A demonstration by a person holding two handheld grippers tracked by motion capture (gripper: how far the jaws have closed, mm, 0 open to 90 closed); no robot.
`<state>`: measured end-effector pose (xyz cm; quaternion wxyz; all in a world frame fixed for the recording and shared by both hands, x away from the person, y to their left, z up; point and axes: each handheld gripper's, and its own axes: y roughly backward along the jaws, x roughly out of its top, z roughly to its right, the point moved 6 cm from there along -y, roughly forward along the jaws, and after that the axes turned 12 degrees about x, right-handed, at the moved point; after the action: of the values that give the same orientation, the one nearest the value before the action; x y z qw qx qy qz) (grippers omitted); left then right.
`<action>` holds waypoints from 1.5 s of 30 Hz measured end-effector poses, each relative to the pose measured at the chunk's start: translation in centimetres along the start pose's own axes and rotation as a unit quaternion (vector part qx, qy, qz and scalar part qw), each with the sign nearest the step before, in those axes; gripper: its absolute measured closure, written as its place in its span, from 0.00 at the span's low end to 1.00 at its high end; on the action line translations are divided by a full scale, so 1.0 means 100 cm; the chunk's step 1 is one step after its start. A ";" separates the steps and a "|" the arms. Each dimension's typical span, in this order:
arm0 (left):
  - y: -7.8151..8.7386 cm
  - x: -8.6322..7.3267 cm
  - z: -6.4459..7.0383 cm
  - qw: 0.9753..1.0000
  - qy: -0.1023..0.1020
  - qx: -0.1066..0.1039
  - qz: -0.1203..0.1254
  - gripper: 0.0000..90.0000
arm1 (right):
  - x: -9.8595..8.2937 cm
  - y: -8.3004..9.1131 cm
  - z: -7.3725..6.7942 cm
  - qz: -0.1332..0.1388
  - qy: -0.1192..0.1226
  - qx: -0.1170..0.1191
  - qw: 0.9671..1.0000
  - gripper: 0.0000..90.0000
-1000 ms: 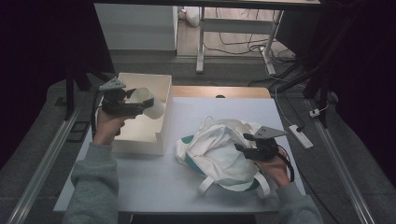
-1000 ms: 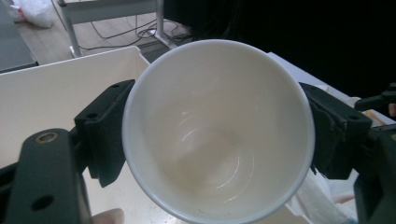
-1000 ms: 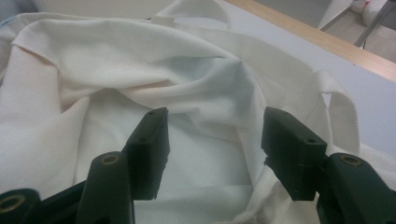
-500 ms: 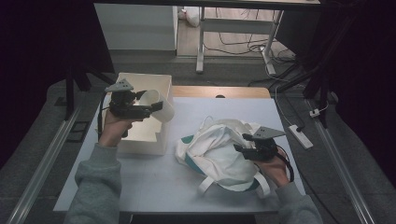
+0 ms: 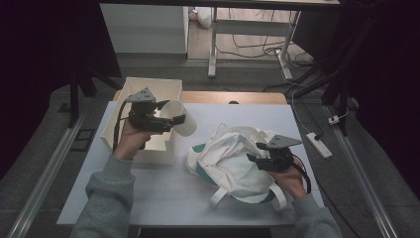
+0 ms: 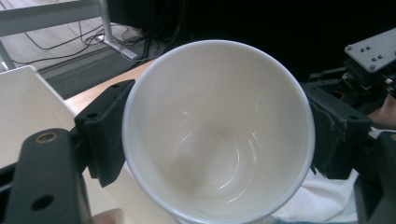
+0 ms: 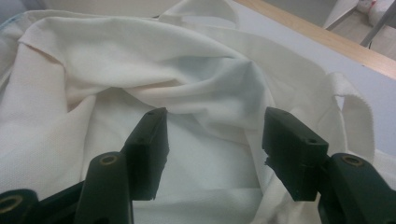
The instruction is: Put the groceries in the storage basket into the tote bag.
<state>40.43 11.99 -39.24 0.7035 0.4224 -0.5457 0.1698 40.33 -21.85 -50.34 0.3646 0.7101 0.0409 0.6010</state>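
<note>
White round ceramic cup (image 6: 218, 135) sits clamped between the left gripper (image 5: 171, 120)'s black fingers (image 6: 105, 130), one at each side of its rim. Right gripper (image 7: 212, 140)'s fingers stand apart over the crumpled white cloth bag (image 7: 154, 70).

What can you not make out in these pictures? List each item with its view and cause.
- Inside of the cloth bag: right gripper view, folds cover it.
- Floor of the white box: high view, the left tongs and cup block it.
- Outside of the cup: left gripper view, rim faces the camera.
</note>
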 end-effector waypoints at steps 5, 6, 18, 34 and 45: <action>-0.004 0.001 0.013 1.000 -0.006 -0.024 -0.001 0.22 | 0.001 -0.001 -0.002 0.001 0.003 0.002 1.000 0.44; -0.005 0.001 0.016 0.999 -0.006 -0.031 -0.001 0.22 | 0.002 -0.001 -0.003 0.001 0.003 0.002 1.000 0.44; -0.024 -0.002 0.045 0.997 -0.028 -0.066 -0.019 0.22 | 0.014 -0.005 -0.018 0.010 0.016 0.018 1.000 0.38; -0.057 -0.014 0.076 0.994 -0.054 -0.076 -0.051 0.22 | 0.045 -0.011 -0.050 0.026 0.047 0.038 0.998 0.25; -0.069 -0.020 0.087 0.993 -0.063 -0.084 -0.061 0.22 | 0.059 -0.027 -0.064 0.016 0.049 0.032 0.998 0.15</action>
<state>39.09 1.60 -43.42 0.7100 0.4043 -0.5742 0.0534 37.37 -13.94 -46.96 0.3295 0.6916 0.0660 0.6394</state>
